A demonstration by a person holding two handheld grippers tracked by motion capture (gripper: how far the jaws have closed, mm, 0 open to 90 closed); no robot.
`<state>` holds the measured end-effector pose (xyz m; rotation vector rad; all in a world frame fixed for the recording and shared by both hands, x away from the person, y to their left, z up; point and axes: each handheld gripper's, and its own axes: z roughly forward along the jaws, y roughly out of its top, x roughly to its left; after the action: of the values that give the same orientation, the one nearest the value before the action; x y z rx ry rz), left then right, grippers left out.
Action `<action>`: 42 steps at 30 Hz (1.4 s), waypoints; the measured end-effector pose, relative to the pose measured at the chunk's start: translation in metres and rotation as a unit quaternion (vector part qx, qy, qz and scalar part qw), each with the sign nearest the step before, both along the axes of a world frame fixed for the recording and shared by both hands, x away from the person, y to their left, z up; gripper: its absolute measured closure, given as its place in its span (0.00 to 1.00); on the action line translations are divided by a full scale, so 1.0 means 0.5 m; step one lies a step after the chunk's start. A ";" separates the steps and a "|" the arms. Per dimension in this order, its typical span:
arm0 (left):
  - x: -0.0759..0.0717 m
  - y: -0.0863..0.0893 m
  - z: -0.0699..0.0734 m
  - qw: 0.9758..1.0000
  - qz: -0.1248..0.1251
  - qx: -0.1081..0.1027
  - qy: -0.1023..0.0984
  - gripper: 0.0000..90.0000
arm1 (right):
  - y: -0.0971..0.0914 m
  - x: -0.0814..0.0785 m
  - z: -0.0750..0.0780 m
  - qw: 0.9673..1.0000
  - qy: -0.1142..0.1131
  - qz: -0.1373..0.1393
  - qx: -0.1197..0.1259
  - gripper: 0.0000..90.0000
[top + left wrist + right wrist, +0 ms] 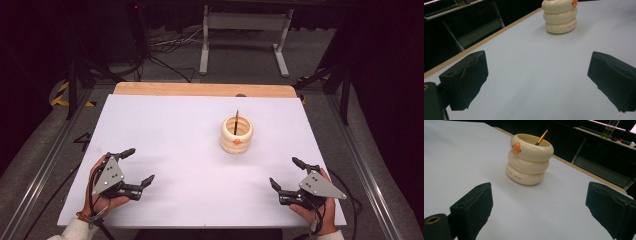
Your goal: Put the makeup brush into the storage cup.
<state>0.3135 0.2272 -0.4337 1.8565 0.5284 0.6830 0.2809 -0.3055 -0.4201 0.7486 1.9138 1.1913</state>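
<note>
A cream ribbed cup point(236, 134) with an orange duck bill stands on the white table point(190, 130), right of centre. A thin brush point(236, 120) stands upright inside it. The cup point(529, 160) and the brush's orange handle point(542, 137) appear ahead in the right gripper view, and the cup point(560, 16) sits far ahead in the left gripper view. My left gripper point(138, 166) rests at the front left, open and holding nothing. My right gripper point(286, 173) rests at the front right, open and holding nothing too. Both are well short of the cup.
A wooden strip point(200, 90) edges the table's far side. Beyond it stand a grey metal frame point(245, 35) and loose cables point(165, 50) on the floor. Metal rails point(360, 170) run along both sides of the table.
</note>
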 end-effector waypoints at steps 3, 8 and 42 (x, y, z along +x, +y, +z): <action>-0.008 0.011 -0.010 1.000 0.002 -0.015 0.012 0.05 | -0.001 0.000 0.000 1.000 0.001 0.000 0.002 0.08; -0.026 0.026 -0.030 0.999 0.009 -0.023 0.029 0.05 | -0.001 -0.001 0.001 1.000 0.001 0.001 0.000 0.08; -0.032 0.047 -0.034 0.997 0.031 -0.053 0.037 0.05 | 0.006 -0.002 -0.001 1.000 -0.002 0.006 -0.012 0.09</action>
<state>0.2976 0.2505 -0.4507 1.7774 0.6606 0.6182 0.2799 -0.3027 -0.4205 0.7235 1.9284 1.1731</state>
